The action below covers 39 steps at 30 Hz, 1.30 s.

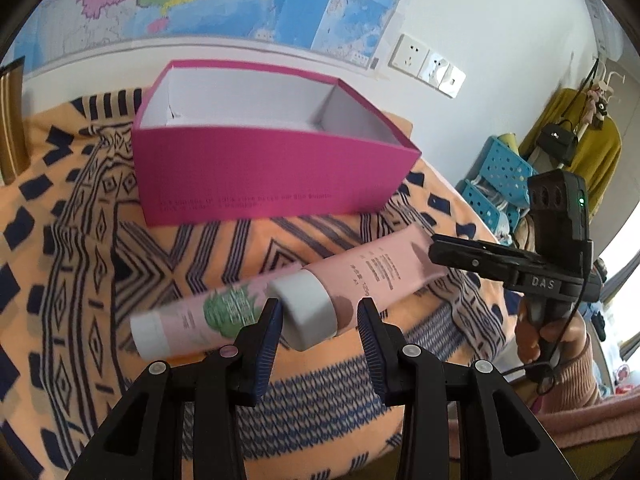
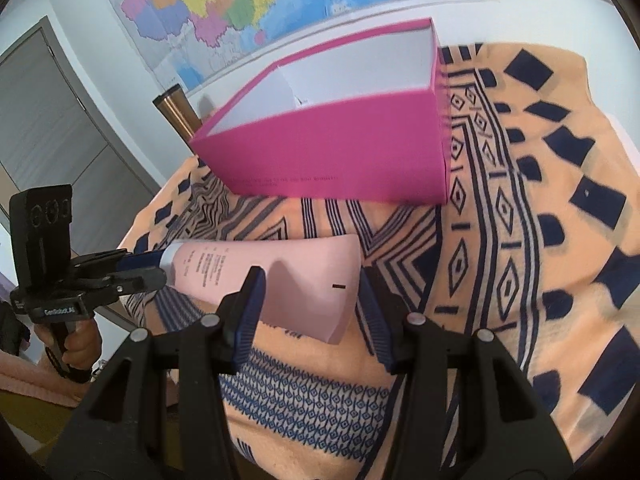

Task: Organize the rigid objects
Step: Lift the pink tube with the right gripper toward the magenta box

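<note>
A pink tube (image 1: pixel 380 272) with a white cap (image 1: pixel 308 312) hangs over the patterned cloth, held at both ends. My left gripper (image 1: pixel 320 316) is shut on the cap, and it shows at the left edge of the right wrist view (image 2: pixel 160 268). My right gripper (image 2: pixel 310 300) is shut on the tube's flat crimped end (image 2: pixel 320 280), which the left wrist view shows from the side (image 1: pixel 434 248). A second pink tube (image 1: pixel 188 320) with a green label lies on the cloth behind the cap. The open magenta box (image 1: pixel 272 172) (image 2: pixel 340 152) stands beyond, its white inside showing.
An orange and navy patterned cloth (image 2: pixel 520 200) covers the surface. Blue perforated baskets (image 1: pixel 504 168) stand off its right side. A gold cylinder (image 2: pixel 176 112) stands behind the box by the wall map. A person's hand (image 1: pixel 532 336) holds the right gripper's handle.
</note>
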Each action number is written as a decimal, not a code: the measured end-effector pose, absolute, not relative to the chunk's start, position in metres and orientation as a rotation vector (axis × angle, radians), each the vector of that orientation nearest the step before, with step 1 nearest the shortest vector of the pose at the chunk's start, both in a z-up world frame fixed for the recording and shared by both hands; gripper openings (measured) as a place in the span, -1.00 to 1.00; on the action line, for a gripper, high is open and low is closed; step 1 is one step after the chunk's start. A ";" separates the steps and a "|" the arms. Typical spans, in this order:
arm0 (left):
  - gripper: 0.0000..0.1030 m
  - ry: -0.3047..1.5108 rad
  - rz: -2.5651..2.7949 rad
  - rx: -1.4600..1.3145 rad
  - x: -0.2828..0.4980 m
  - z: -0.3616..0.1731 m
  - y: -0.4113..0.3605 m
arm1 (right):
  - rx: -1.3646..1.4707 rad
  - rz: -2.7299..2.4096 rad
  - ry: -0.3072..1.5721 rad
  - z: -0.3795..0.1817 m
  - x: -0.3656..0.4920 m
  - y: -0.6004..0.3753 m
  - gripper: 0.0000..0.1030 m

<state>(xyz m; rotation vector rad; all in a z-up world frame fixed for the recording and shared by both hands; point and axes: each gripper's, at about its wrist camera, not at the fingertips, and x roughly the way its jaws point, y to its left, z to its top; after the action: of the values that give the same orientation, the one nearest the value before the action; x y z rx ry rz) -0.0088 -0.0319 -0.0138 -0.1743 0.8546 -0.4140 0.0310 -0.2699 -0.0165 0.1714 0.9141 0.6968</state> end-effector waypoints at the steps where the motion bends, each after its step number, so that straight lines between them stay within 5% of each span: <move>1: -0.26 0.847 -0.412 -0.171 -0.007 -0.011 -0.032 | 0.173 0.696 0.905 -0.013 0.032 -0.270 0.00; 39: -0.26 0.734 -0.382 -0.112 0.028 0.023 -0.039 | 0.136 0.662 0.785 0.024 0.063 -0.273 0.00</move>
<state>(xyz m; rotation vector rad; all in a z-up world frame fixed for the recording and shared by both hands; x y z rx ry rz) 0.0283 -0.0388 0.0233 -0.1122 0.7338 -0.3819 0.0628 -0.2732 0.0241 0.1358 0.7850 0.6625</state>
